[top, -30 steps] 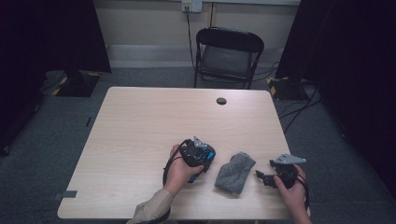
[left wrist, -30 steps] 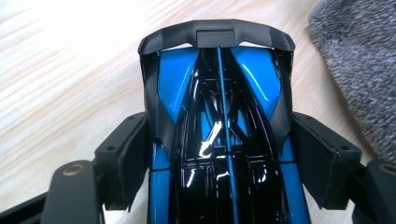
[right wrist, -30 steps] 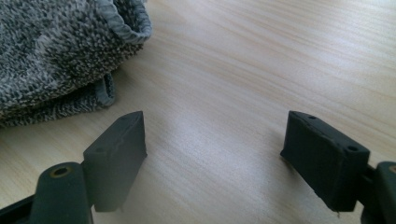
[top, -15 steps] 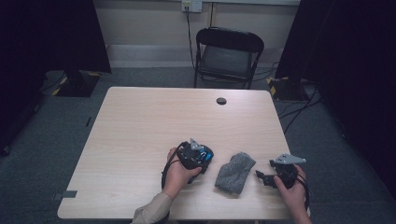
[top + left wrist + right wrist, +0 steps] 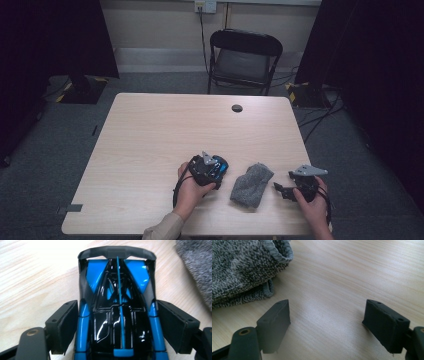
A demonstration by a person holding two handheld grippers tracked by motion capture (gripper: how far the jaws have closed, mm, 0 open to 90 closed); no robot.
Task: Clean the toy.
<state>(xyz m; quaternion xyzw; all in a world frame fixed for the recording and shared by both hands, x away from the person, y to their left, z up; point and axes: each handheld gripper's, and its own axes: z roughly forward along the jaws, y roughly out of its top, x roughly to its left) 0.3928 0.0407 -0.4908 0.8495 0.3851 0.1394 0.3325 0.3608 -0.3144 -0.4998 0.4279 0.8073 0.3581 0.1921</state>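
A blue and black toy car (image 5: 222,167) rests on the wooden table (image 5: 165,130) near its front edge. My left gripper (image 5: 216,171) straddles the car (image 5: 116,277), one pad on each side. Its jaws have just been opening, and the pads (image 5: 65,325) stand close to the car's sides with a slight gap. A grey knitted cloth (image 5: 251,184) lies crumpled just right of the car. My right gripper (image 5: 280,190) hovers low over the table to the right of the cloth (image 5: 239,270), pointing toward it. This gripper (image 5: 325,320) is open, with bare wood between its jaws.
A small dark round grommet (image 5: 237,108) sits in the table near its far edge. A black folding chair (image 5: 245,55) stands beyond the table, with cables on the floor at the right. Dark curtains hang on both sides.
The left gripper with the car has eased slightly toward the near edge. The right gripper and the cloth have not moved.
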